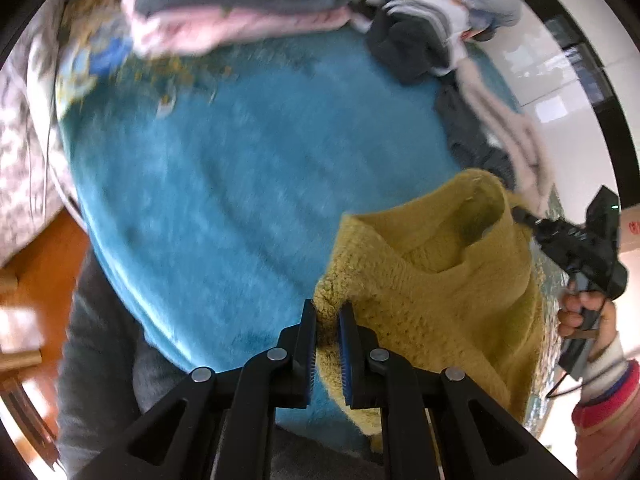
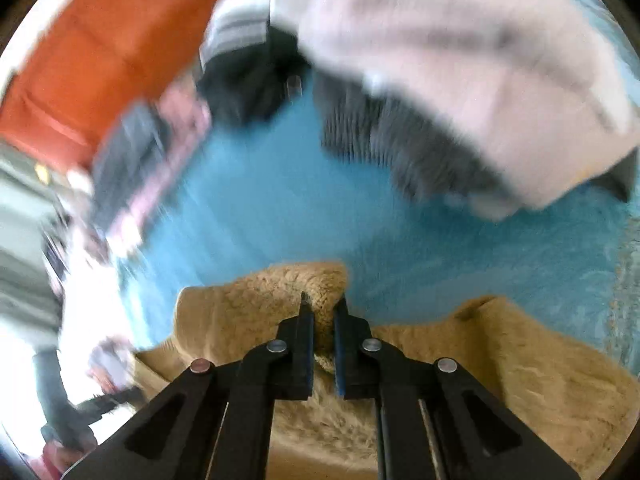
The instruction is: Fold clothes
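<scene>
Above the blue blanket, the yellow knit sweater hangs pinched at its edge by both the left gripper and right gripper; judging by that, keep both pinches level and taut; lay it flat without bunching.

Blurred: pale cloth pile far ahead of right gripper, kinds unclear | Hidden: yellow sweater edge between left gripper pads | Cut off: sweater bottom by lower edge | Blurred: folded stack far ahead, count unclear
</scene>
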`<control>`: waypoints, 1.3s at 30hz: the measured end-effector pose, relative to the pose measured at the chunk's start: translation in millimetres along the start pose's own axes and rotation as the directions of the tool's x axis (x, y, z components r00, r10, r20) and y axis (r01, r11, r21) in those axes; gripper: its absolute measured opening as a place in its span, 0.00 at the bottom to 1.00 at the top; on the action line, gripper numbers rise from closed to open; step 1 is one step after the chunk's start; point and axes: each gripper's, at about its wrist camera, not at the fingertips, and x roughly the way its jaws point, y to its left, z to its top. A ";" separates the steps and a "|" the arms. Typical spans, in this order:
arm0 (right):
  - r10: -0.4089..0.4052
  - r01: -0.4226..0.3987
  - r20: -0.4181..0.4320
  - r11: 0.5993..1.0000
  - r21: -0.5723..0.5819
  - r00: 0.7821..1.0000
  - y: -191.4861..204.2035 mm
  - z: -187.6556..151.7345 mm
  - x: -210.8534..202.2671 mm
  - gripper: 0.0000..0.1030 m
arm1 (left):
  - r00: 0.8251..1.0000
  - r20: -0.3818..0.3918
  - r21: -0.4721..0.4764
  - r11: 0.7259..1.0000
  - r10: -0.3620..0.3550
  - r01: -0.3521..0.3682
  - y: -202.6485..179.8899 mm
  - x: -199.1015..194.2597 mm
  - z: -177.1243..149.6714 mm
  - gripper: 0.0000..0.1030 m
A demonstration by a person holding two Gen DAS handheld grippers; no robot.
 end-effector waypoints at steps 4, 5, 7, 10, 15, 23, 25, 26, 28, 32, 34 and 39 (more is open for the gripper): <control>0.066 -0.068 0.190 0.998 0.006 0.980 16.8 20.9 -68.8 0.07 | 0.993 0.109 0.064 0.997 -0.047 0.040 -28.4 -28.8 20.8 0.10; 0.079 -0.082 0.235 0.997 0.006 0.969 21.5 27.4 -83.7 0.07 | 0.987 0.148 0.101 0.994 -0.062 0.048 -41.5 -40.0 29.0 0.10; 0.103 -0.111 0.315 0.994 0.008 0.943 31.1 46.6 -107.4 0.07 | 0.973 0.210 0.164 0.985 -0.092 0.058 -63.5 -60.2 44.6 0.10; 0.127 -0.145 0.430 0.989 0.011 0.894 35.7 59.1 -151.8 0.07 | 0.938 0.302 0.263 0.961 -0.169 0.088 -105.1 -101.5 72.4 0.10; 0.178 -0.201 0.629 0.979 -0.036 0.757 44.7 59.3 -253.0 0.07 | 0.849 0.424 0.438 0.892 -0.314 0.112 -170.7 -182.6 103.6 0.10; 0.201 -0.156 0.764 0.979 -0.132 0.614 78.1 -11.7 -353.5 0.07 | 0.710 0.497 0.647 0.758 -0.499 0.080 -227.3 -298.6 81.8 0.10; 0.207 -0.141 0.791 0.978 -0.153 0.576 86.6 -30.4 -377.6 0.07 | 0.704 0.500 0.662 0.747 -0.505 0.065 -225.0 -306.8 70.8 0.10; 0.211 -0.133 0.803 0.977 -0.164 0.557 90.8 -39.7 -389.6 0.07 | 0.702 0.502 0.668 0.742 -0.506 0.058 -223.2 -310.2 65.4 0.10; 0.218 -0.117 0.827 0.976 -0.184 0.517 99.3 -58.4 -413.8 0.07 | 0.702 0.496 0.674 0.736 -0.510 0.059 -216.9 -317.1 53.4 0.10; 0.206 -0.094 0.839 0.978 -0.184 0.504 102.9 -78.3 -429.9 0.07 | 0.700 0.484 0.687 0.724 -0.526 0.069 -208.9 -330.5 37.7 0.10; 0.192 -0.086 0.835 0.981 -0.172 0.516 100.8 -83.4 -428.7 0.07 | 0.696 0.473 0.695 0.714 -0.540 0.081 -211.5 -340.6 34.0 0.10; 0.155 -0.065 0.823 0.988 -0.143 0.546 95.7 -95.9 -425.8 0.07 | 0.707 0.456 0.733 0.678 -0.540 0.045 -231.5 -351.1 38.8 0.10</control>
